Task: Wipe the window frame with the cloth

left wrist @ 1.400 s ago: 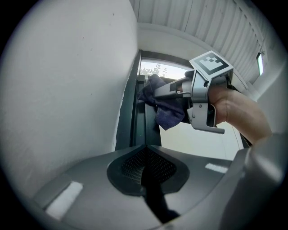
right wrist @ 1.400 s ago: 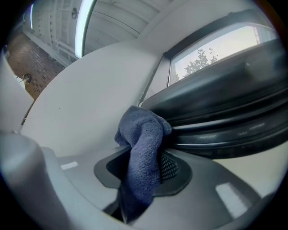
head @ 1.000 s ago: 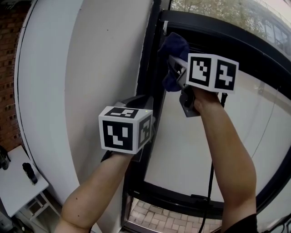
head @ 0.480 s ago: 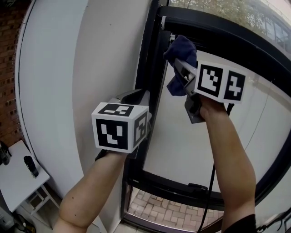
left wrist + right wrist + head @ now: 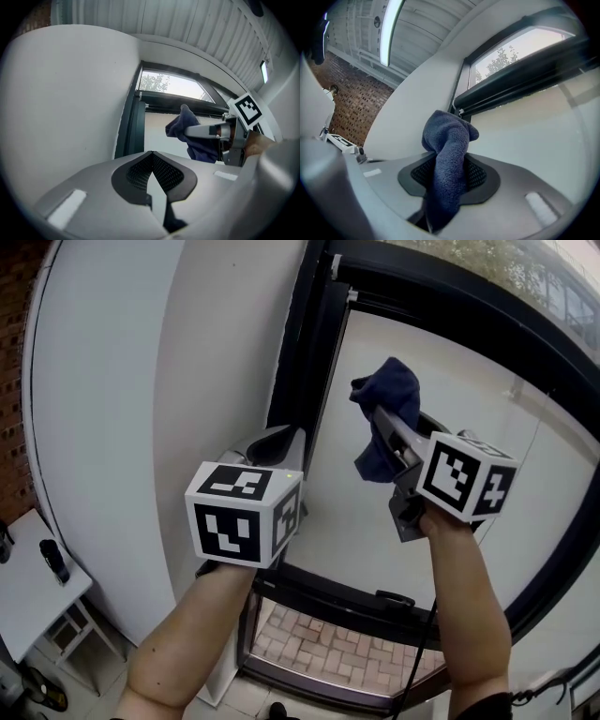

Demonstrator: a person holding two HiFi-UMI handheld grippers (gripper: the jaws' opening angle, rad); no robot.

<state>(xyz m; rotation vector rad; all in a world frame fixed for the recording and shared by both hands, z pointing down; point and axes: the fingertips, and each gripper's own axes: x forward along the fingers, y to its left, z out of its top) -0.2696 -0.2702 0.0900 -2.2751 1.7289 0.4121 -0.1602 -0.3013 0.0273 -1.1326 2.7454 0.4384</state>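
Right gripper (image 5: 448,165): clamped on the blue cloth (image 5: 446,136).
Left gripper (image 5: 152,158): jaws together, empty.
Window frame (image 5: 314,362): beyond the cloth, apart.
Technique: press the bunched cloth tip firmly, stroke along the frame.

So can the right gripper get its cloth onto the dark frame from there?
Probably yes. The right gripper, shut on the cloth, hangs before the glass, apart from the frame, with nothing between them. The left gripper sits lower by the frame, out of that path.
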